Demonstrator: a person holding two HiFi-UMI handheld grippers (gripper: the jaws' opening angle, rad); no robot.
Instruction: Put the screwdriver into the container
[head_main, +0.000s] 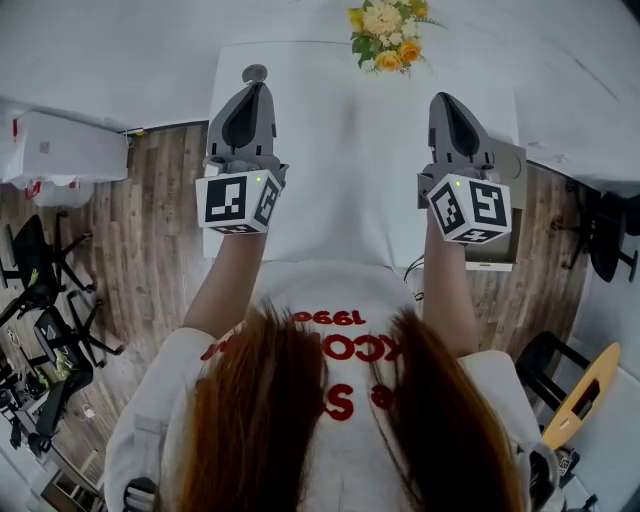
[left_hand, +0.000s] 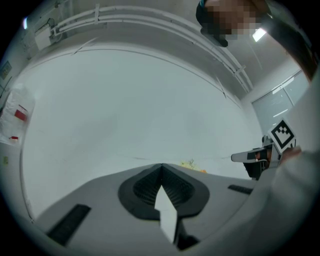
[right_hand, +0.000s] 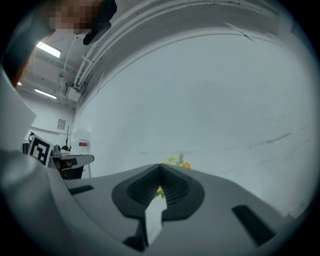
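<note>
Head view: both of the person's arms reach forward, bare forearms roughly parallel and spread about shoulder-wide. Left forearm (head_main: 225, 280) and right forearm (head_main: 447, 295) rise from the white red-printed shirt (head_main: 335, 345).

Each hand sits hidden behind its square-marker cube: left cube (head_main: 238, 200), right cube (head_main: 470, 208).

The grey plastic left gripper (head_main: 256, 90) points away from the body over the long white table (head_main: 340, 180), near its left edge. The grey plastic right gripper (head_main: 441, 100) points the same way near the right edge, well apart from the left one and level with it.

Left gripper view: the left gripper (left_hand: 161, 165) has its jaws together at the tip, nothing between them. It aims at a plain pale wall, and the right gripper (left_hand: 255, 157) shows at the side.

Right gripper view: the right gripper (right_hand: 160, 165) has its jaws together, empty. The left gripper (right_hand: 70, 161) shows at its left.

A small grey round-headed object (head_main: 255, 72) lies on the table just past the left gripper's tip; whether it is the screwdriver cannot be told.

A pale grey box (head_main: 510, 165) sits at the table's right edge, partly covered by the right gripper.

A yellow-orange flower bunch (head_main: 385, 35) stands at the table's far end
</note>
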